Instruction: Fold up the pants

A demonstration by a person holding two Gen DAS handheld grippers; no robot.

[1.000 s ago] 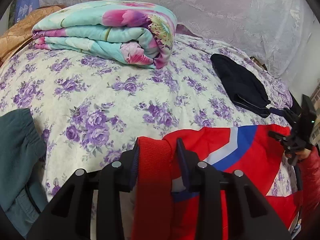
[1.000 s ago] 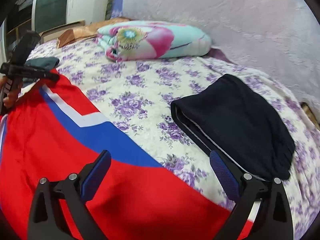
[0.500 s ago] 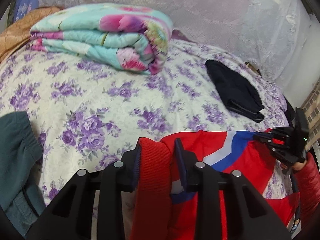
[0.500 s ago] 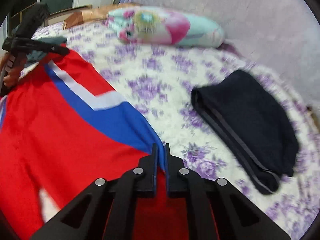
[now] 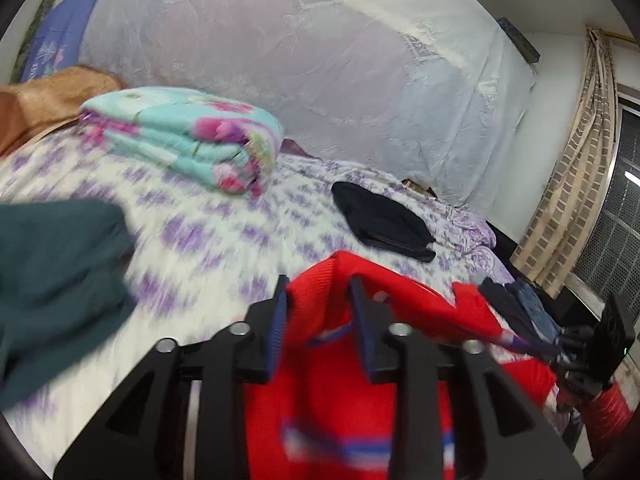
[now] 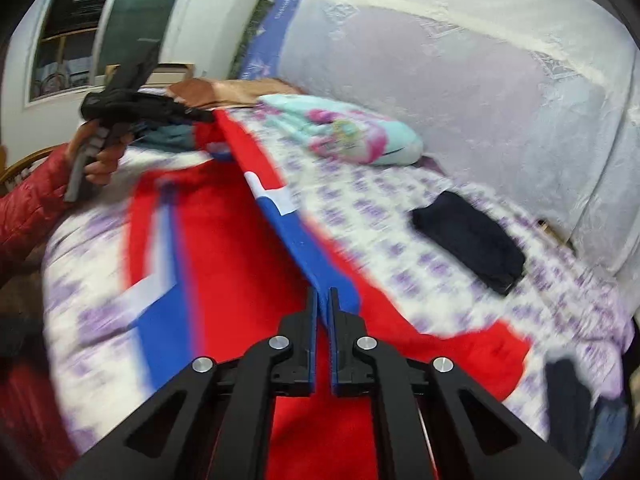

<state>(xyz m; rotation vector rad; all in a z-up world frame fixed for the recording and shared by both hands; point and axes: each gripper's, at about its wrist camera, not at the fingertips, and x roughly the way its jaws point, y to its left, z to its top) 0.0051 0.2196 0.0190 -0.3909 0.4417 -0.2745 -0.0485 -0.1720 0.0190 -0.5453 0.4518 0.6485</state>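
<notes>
- Both grippers pinch the red pants (image 6: 248, 264) — left gripper (image 5: 320, 312) fingers around a thick bunch, right gripper (image 6: 323, 308) fingers pressed together on the blue stripe.
- Pants lifted off the bed (image 5: 224, 240) between the fingers — folding barely begun, by my judgement.

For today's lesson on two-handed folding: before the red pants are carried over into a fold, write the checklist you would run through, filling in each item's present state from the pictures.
1. Left claw shut on the red pants: ok, thick red cloth sits between its fingers.
2. Right claw shut on the pants: ok, jaws nearly closed on the blue-striped edge.
3. Edge between the two claws taut: ok, it runs straight in the right wrist view.
4. Pants free of the bedspread: not ok, much red cloth lies on it.
5. Folded dark garment apart from the pants: ok.
6. Teal garment apart from the pants: cannot tell, blurred.
</notes>
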